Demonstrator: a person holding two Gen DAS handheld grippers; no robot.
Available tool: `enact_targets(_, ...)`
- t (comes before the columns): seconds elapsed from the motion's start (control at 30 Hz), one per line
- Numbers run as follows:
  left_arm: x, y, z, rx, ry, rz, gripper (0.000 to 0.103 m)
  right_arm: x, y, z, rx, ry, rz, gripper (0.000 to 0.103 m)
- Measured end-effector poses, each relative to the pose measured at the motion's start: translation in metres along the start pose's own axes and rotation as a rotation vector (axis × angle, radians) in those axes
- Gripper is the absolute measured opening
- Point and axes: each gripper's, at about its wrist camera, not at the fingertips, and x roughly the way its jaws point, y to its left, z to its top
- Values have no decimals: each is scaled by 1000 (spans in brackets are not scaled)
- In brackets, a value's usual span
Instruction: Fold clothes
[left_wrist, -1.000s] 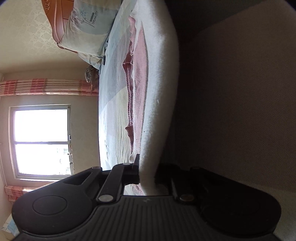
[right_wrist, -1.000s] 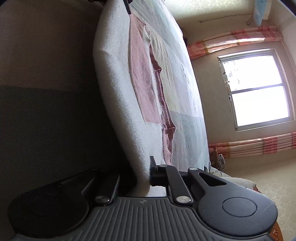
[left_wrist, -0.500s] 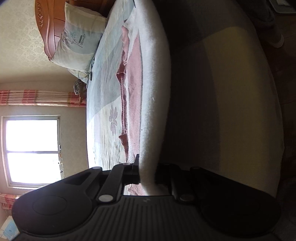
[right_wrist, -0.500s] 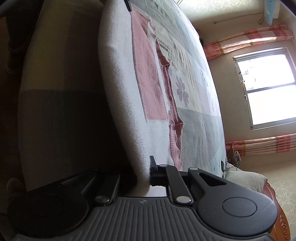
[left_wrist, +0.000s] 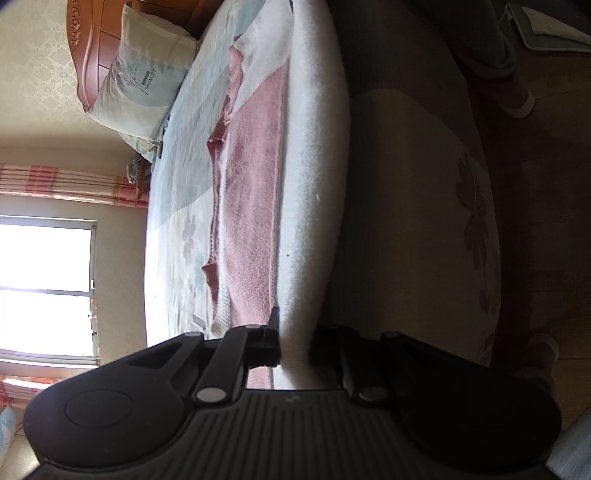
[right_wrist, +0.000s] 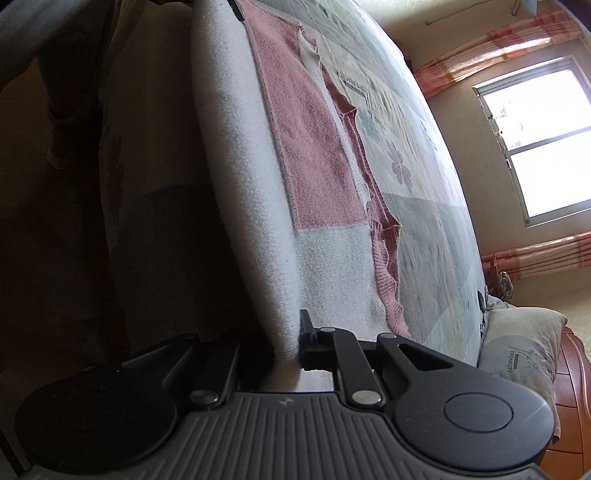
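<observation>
Two grippers, left gripper (left_wrist: 295, 347) and right gripper (right_wrist: 288, 350), opening on one sweater (left_wrist: 314, 147).

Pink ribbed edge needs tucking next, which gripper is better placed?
Right, probably: the pink ribbed edge ends just beside the right gripper, farther from the left gripper. Both pinch the sweater, jaws opening.

sweater (left_wrist: 255, 206): 1 | pillow (left_wrist: 144, 81): 1 | window (right_wrist: 546, 136): 1 | claws: 2
</observation>
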Motion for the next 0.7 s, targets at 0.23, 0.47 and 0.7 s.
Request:
enact_targets(0.23,-44,54,-29,-279,-64,-301,17,-9,-33,-23,71,18,137,38)
enact_targets(0.47,-32,109,-63,-752,-118,-353,16,-43,-97,-52,481,-130,275,55)
enact_targets(0.7,-9,44,-82,-817,12,-441,18,-8,-49,-64,668,-47,340,55)
